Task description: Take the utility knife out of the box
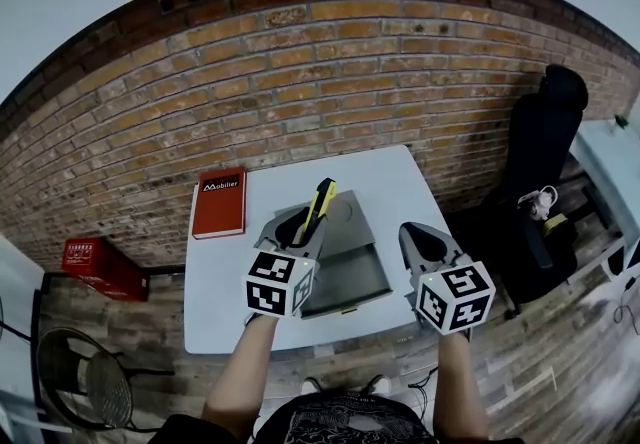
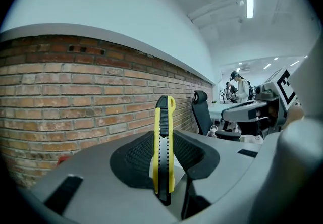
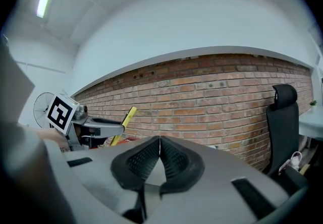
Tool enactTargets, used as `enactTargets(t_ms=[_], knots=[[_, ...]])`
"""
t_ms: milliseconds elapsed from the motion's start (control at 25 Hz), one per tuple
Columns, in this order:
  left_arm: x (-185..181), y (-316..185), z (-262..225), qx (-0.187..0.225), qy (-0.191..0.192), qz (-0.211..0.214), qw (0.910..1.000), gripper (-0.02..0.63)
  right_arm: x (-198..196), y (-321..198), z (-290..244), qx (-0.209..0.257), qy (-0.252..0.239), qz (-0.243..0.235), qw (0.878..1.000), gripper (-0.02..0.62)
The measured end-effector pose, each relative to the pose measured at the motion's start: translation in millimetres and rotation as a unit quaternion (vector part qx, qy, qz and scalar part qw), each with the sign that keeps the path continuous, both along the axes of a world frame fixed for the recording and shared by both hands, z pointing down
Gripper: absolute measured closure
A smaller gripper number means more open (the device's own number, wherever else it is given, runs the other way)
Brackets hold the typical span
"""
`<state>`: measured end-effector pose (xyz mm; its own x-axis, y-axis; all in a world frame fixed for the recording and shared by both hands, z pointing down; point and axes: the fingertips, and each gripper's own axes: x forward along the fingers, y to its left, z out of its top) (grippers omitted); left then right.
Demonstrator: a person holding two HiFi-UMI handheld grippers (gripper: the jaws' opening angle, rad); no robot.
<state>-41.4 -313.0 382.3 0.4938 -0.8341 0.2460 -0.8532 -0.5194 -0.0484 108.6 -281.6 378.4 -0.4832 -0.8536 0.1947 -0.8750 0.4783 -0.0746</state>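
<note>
On my left, a red book (image 1: 219,202) is lying on the white table (image 1: 400,182). My left gripper (image 2: 164,142) is clamping the yellow utility knife (image 1: 320,202) upright, holding it over the open grey box (image 1: 350,272). My right gripper (image 3: 160,142) is hovering beside the box, jaws pressed together on nothing.

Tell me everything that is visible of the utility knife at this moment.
The utility knife is slim, with a yellow plastic-looking body and a black ribbed strip running along its middle to a black top end. No blade shows. It stands almost upright, clamped low on its body between the black ribbed pads of the left tool. In the head view it shows over the open grey box, lifted clear of it.
</note>
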Motion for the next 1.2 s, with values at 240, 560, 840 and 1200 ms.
enactTargets(t_ms=[240,560,840,1200], knots=[[-24,7,-1,0.004,0.022,-0.044,0.9988,0.477,0,1,-5,0.015,0.012,0.003,1.000,0.577],[-37,10,-5,0.010,0.029,-0.063,0.9976,0.477,-1,2,-8,0.019,0.016,0.006,1.000,0.577],[-35,11,-2,0.005,0.025,-0.062,0.9977,0.477,0,3,-10,0.020,0.020,0.005,1.000,0.577],[-37,11,0,0.001,0.024,-0.063,0.9977,0.477,1,3,-11,0.022,0.018,0.005,1.000,0.576]])
